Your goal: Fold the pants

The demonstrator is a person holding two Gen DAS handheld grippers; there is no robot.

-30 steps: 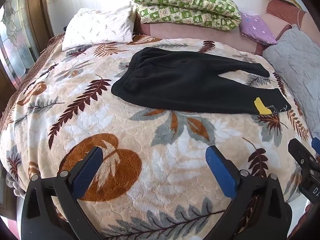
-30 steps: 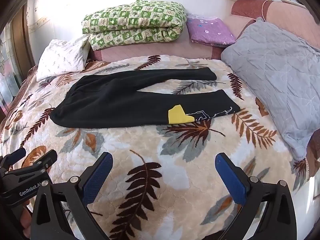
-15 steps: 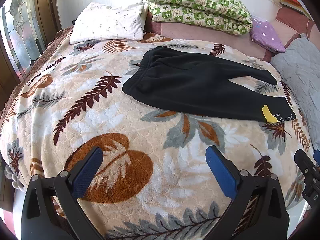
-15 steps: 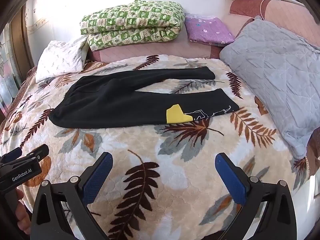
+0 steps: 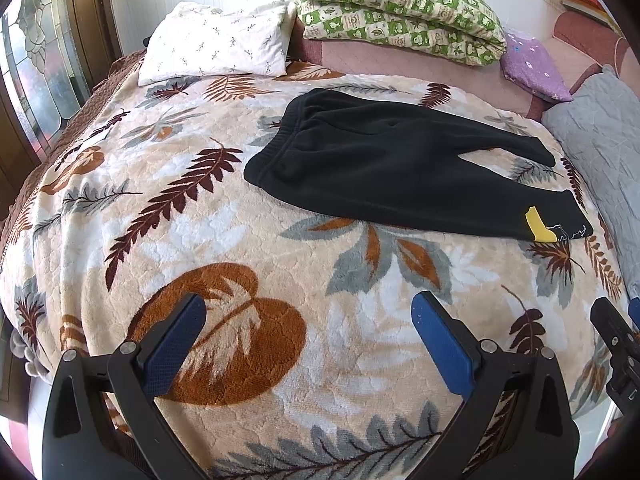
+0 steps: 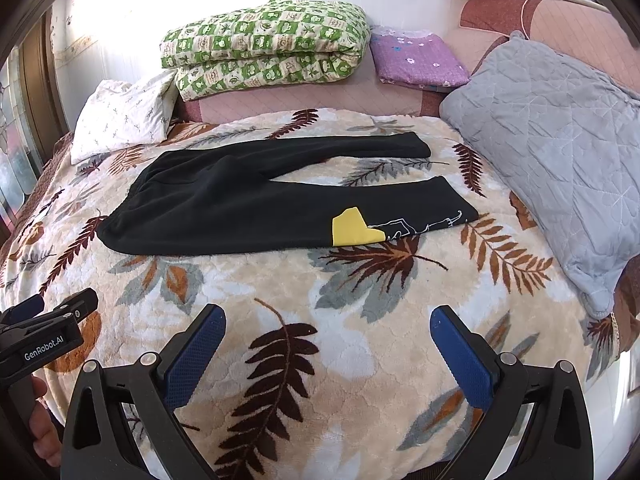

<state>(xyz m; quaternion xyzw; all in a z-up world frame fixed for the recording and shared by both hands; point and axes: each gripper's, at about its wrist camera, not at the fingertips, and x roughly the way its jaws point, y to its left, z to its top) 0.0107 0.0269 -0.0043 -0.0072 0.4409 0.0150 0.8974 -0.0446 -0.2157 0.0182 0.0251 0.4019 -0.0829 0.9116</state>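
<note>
Leaf-print blanket, flat black pants

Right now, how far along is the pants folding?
Done: the black pants are laid flat on the leaf-print blanket, legs spread in a V, yellow patch up. In hand: nothing; the left gripper and right gripper hover short of them, jaws open and empty. Left: every fold, starting with bringing one leg over the other.

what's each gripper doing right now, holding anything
left gripper: open, holding nothing, short of the pants.
right gripper: open, holding nothing.
</note>
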